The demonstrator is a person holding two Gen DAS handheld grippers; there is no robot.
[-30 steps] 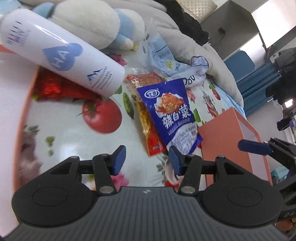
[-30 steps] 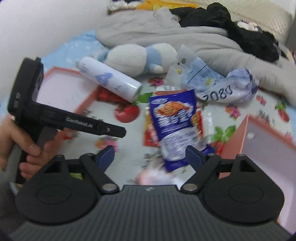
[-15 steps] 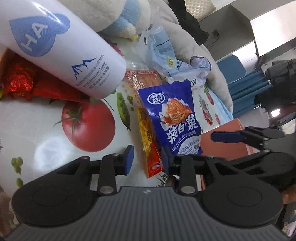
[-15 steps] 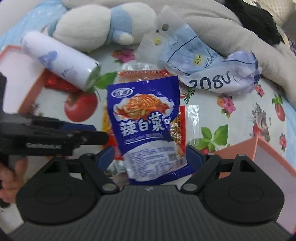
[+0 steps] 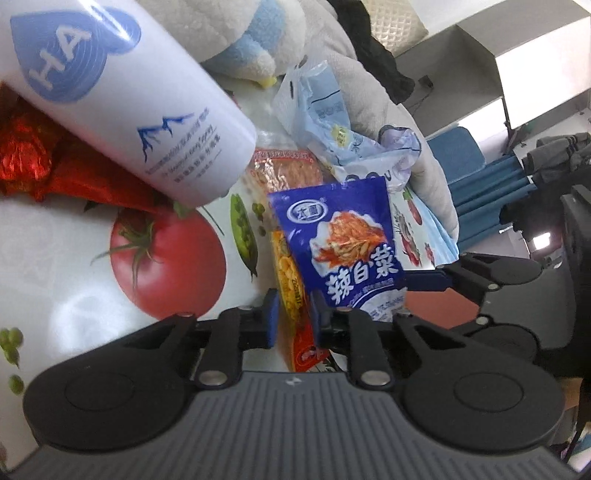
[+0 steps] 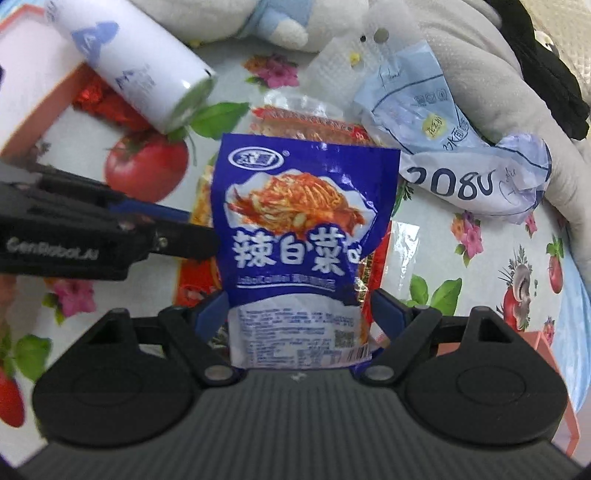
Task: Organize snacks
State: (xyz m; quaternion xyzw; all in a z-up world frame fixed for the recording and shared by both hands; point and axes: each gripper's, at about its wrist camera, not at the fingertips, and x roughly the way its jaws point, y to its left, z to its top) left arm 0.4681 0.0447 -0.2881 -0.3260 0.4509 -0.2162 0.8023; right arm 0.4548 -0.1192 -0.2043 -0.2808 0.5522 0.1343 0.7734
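Observation:
A blue snack packet [image 6: 295, 236] with white Chinese lettering lies on top of an orange-red snack packet [image 6: 192, 288] on the fruit-print cloth. It also shows in the left wrist view [image 5: 347, 251]. My right gripper [image 6: 299, 314] is open with a blue pad on each side of the blue packet's lower end. My left gripper [image 5: 293, 317] has closed in on the edge of the orange-red packet [image 5: 291, 295], its pads close together around it. A red foil packet [image 5: 55, 162] lies under a white bottle [image 5: 122, 99].
An orange box [image 6: 554, 369] sits at the right and another orange box [image 6: 33, 110] at the left. A plush toy [image 6: 280, 22], a crumpled blue-white plastic bag [image 6: 443, 147] and grey bedding [image 6: 480, 55] lie behind the snacks.
Both grippers moved forward to the stacked packets. The left jaws narrowed onto the orange-red packet. The right gripper's open jaws came to straddle the blue packet.

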